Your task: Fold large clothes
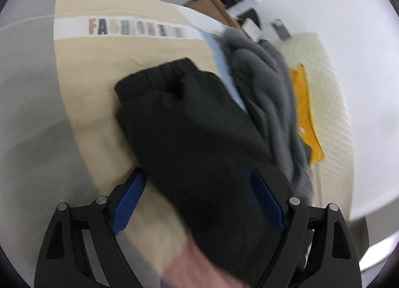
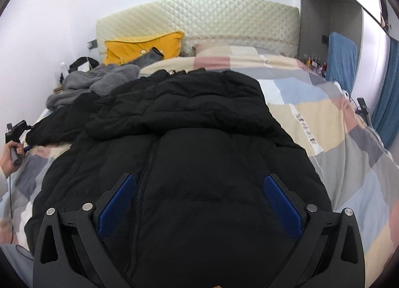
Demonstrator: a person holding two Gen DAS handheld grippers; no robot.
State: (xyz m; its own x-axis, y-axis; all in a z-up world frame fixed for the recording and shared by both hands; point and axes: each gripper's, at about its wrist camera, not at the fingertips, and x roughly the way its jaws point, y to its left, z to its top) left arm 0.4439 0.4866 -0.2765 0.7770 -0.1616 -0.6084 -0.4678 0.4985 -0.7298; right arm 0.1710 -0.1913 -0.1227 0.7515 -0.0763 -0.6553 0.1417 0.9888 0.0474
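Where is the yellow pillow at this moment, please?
In the right wrist view the yellow pillow is at the upper left, leaning against the quilted headboard, just behind the grey fleece garment.

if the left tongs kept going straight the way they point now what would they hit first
Most likely the black jacket sleeve: it lies between the open left tongs, cuff ahead on the beige quilt. Blur leaves depth unclear.
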